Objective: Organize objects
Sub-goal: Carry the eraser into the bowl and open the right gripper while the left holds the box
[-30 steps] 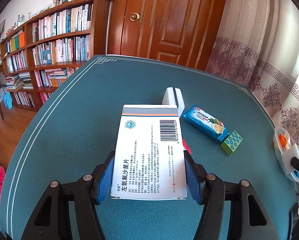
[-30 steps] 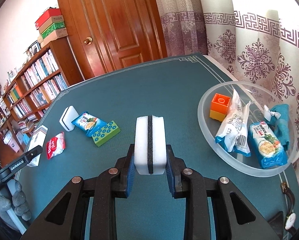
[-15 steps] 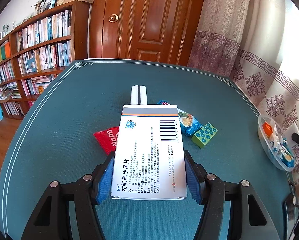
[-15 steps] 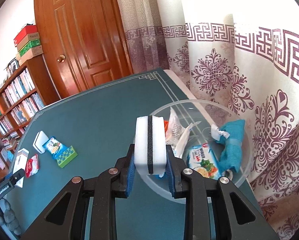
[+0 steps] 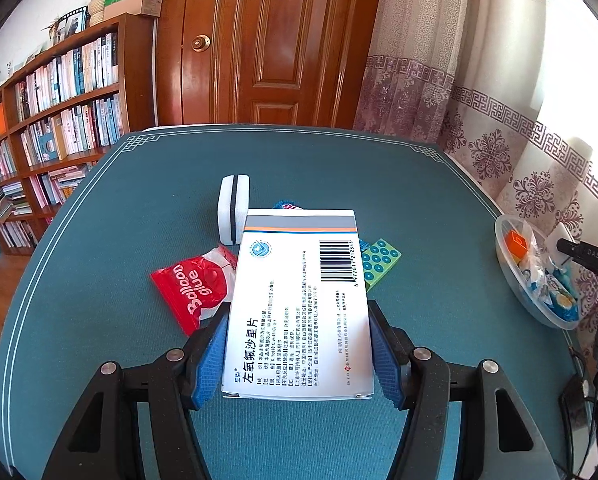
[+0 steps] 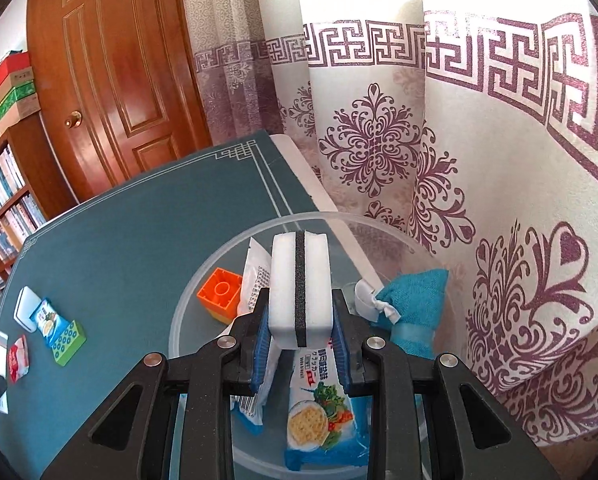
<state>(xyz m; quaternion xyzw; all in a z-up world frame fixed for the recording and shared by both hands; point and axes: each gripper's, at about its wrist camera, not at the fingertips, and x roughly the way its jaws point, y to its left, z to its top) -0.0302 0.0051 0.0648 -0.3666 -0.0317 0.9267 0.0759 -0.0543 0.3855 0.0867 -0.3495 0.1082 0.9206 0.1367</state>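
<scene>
Sponge (image 6: pixel 301 294), white with a black middle stripe, pinched upright in my right jaws above the clear bowl (image 6: pixel 187 304).
My left jaws grip a white medicine box (image 5: pixel 299 312) over the tabletop (image 5: pixel 139 216).

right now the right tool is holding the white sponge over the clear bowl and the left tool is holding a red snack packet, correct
Not quite. The left tool holds a white medicine box, as the left wrist view shows; the red packet lies on the table beside it. The right tool does hold the white sponge over the clear bowl.
</scene>
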